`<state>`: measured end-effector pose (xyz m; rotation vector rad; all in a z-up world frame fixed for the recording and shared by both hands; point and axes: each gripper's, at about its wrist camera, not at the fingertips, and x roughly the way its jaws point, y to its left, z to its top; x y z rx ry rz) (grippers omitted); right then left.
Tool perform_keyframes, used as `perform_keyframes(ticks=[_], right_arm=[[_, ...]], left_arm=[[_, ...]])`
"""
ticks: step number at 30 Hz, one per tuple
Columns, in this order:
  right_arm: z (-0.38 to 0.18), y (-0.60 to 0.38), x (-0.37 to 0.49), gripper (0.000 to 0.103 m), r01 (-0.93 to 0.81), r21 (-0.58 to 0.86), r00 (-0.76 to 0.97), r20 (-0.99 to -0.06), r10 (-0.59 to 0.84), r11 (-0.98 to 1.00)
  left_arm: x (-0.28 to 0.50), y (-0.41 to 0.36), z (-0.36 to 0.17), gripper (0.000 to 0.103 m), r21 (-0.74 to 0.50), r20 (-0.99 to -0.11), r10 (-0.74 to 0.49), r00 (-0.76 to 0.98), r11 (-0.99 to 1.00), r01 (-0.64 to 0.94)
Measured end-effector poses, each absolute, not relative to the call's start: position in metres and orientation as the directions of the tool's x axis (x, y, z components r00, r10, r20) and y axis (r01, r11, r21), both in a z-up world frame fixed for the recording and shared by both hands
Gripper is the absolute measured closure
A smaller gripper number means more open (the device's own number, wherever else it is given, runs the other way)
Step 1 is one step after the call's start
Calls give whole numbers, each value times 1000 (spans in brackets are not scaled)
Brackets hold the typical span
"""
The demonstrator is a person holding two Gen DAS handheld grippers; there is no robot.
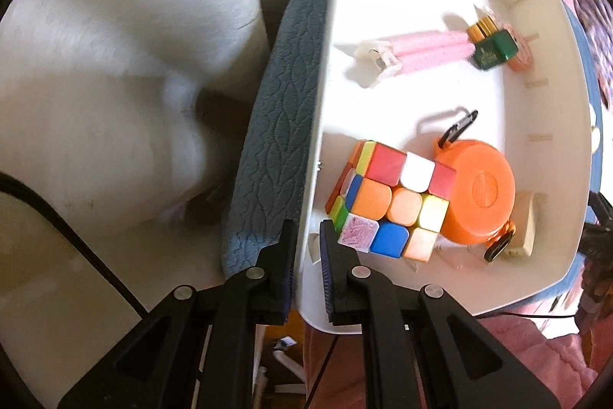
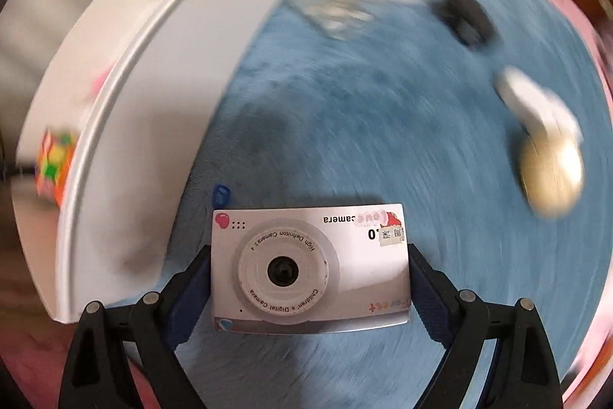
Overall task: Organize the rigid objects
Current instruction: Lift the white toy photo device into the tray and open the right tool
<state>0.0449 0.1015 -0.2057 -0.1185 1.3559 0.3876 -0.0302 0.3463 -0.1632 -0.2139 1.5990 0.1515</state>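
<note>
My left gripper point(image 1: 306, 236) points down and is shut on the side wall of a white bin point(image 1: 555, 179). Inside the bin lie a colourful puzzle cube point(image 1: 387, 202), an orange round tape measure point(image 1: 479, 194) with a black clip, a pink-handled tool point(image 1: 413, 48) and a small green and gold box point(image 1: 494, 48). In the right wrist view my right gripper point(image 2: 310, 267) is shut on a white children's digital camera point(image 2: 345, 244), its pads pressing the camera's two short ends. The camera hangs over a blue blanket point(image 2: 364, 121), just right of the bin's wall point(image 2: 153, 83).
Blurred on the blanket lie a white object point(image 2: 536, 102), a tan round one point(image 2: 551, 175), a dark one point(image 2: 467, 18) and a clear packet point(image 2: 337, 6). The blue blanket point(image 1: 276, 125) runs under the bin. Left of it is a white furry surface point(image 1: 115, 64).
</note>
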Motion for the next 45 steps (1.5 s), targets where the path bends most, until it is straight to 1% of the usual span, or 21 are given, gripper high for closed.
perform_keyframes(ticks=[4, 6, 8, 11, 16, 23, 28, 33, 37, 45], right_arm=[[-187, 80, 26, 10, -133, 219, 228, -943, 245, 967], [-175, 72, 16, 10, -70, 248, 272, -927, 258, 966], [-159, 65, 8, 10, -30, 267, 328, -908, 261, 963], [-129, 61, -11, 10, -18, 274, 413, -874, 257, 962], [-90, 97, -6, 10, -81, 284, 505, -815, 285, 955], [-58, 158, -14, 10, -220, 267, 549, -761, 346, 938], [-59, 202, -15, 10, -321, 234, 523, -764, 378, 918], [-68, 236, -12, 10, -381, 222, 483, -780, 398, 898], [-75, 251, -9, 9, -398, 194, 464, -800, 379, 897], [-67, 231, 1, 9, -350, 185, 515, -781, 353, 918]], left_arm=[[-28, 343, -161, 91, -35, -999, -41, -31, 986, -166], [-26, 343, -161, 91, -45, -998, -50, -35, 990, -136], [-24, 339, -160, 91, -53, -997, -58, -41, 992, -112], [-23, 339, -158, 91, -58, -997, -62, -44, 996, -74], [-18, 335, -160, 91, -70, -996, -70, -49, 997, -20], [-10, 329, -158, 91, -66, -997, -63, -52, 996, 65], [-9, 327, -159, 91, -67, -997, -62, -47, 992, 107], [-9, 326, -157, 91, -75, -996, -69, -50, 990, 120], [-7, 324, -160, 91, -78, -996, -72, -53, 990, 114], [-3, 330, -168, 91, -84, -995, -77, -68, 992, 91]])
